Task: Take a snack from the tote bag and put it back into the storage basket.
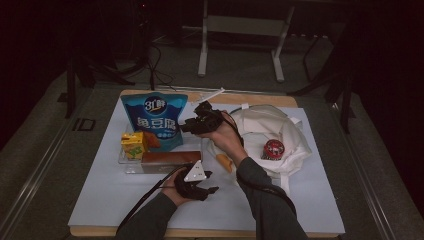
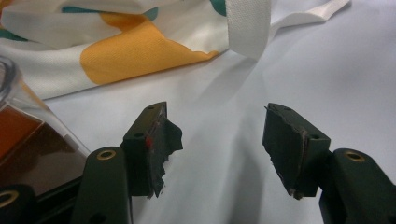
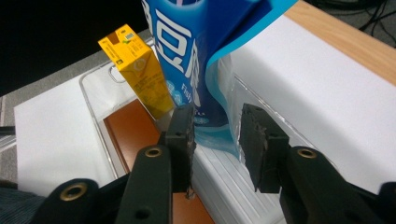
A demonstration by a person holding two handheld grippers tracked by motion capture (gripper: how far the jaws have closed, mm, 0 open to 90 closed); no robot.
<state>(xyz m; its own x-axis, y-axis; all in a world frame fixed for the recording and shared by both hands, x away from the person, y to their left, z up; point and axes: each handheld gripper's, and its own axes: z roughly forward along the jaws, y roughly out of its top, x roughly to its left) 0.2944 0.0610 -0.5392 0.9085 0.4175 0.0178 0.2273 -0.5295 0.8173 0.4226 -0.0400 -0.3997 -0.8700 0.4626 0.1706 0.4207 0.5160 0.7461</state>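
A blue snack bag (image 1: 155, 117) stands upright in a clear plastic tray (image 1: 126, 167). Beside it are a yellow carton (image 1: 133, 144) and a flat brown box (image 1: 170, 159). My right gripper (image 1: 184, 127) is at the bag's lower right edge. In the right gripper view the blue bag (image 3: 196, 56) hangs down between the jaws of my right gripper (image 3: 217, 135). The pads stand apart from it, so the gripper is open. The yellow carton (image 3: 140, 79) leans behind. My left gripper (image 1: 212, 181) rests low on the table in front of the tray. Seen in its own view, the left gripper (image 2: 217, 140) is open with nothing between its jaws.
A white cloth bag (image 1: 270, 125) with yellow patches lies at the right with a round red-topped can (image 1: 273, 149) on it. Its cloth (image 2: 140, 46) lies just ahead of the left gripper. A white board (image 1: 125, 200) covers the wooden table. Metal stands are behind.
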